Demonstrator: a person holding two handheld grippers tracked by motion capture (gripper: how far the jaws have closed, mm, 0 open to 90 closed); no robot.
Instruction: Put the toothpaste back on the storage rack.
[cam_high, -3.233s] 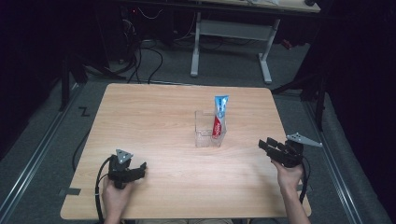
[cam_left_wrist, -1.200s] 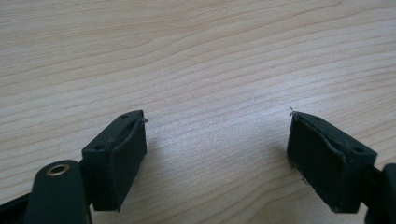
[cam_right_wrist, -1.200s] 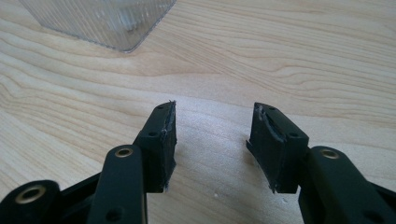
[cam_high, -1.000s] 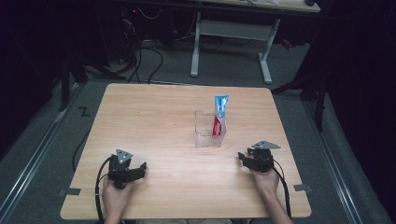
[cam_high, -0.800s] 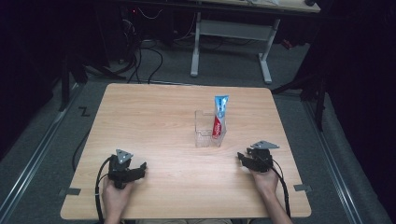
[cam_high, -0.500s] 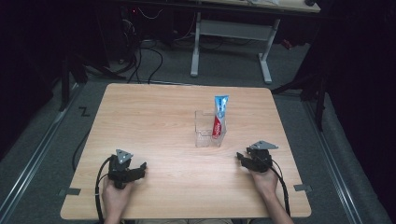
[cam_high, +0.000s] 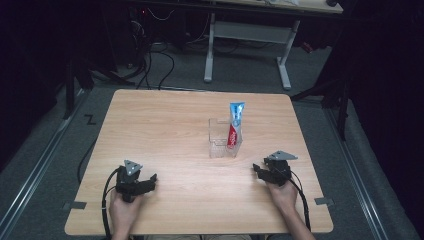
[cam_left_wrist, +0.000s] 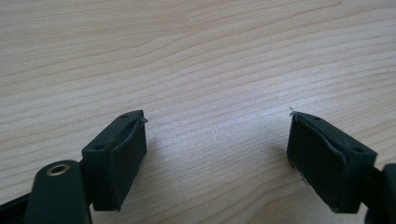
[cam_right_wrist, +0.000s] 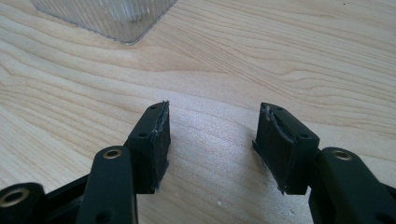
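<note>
A toothpaste tube (cam_high: 235, 125), blue, white and red, stands upright in a clear plastic holder (cam_high: 220, 142) near the middle of the wooden table (cam_high: 165, 125). My left gripper (cam_high: 151, 180) rests on the table near its front left, open, with bare wood between its pads (cam_left_wrist: 122, 154). My right gripper (cam_high: 257, 170) lies near the front right, a little to the right of and nearer than the holder. Its jaws have just been opening and nothing is between them (cam_right_wrist: 212, 133). A corner of the clear holder (cam_right_wrist: 105, 16) lies ahead at the top left of the right gripper view.
A white-legged desk (cam_high: 250, 35) and cables stand on the floor beyond the table's far edge. A black cable (cam_high: 107, 200) trails from the left gripper over the front edge, another cable (cam_high: 300, 195) from the right one.
The right hand came in from the right edge toward the holder and settled on the table. Over the last second neither hand has moved.
</note>
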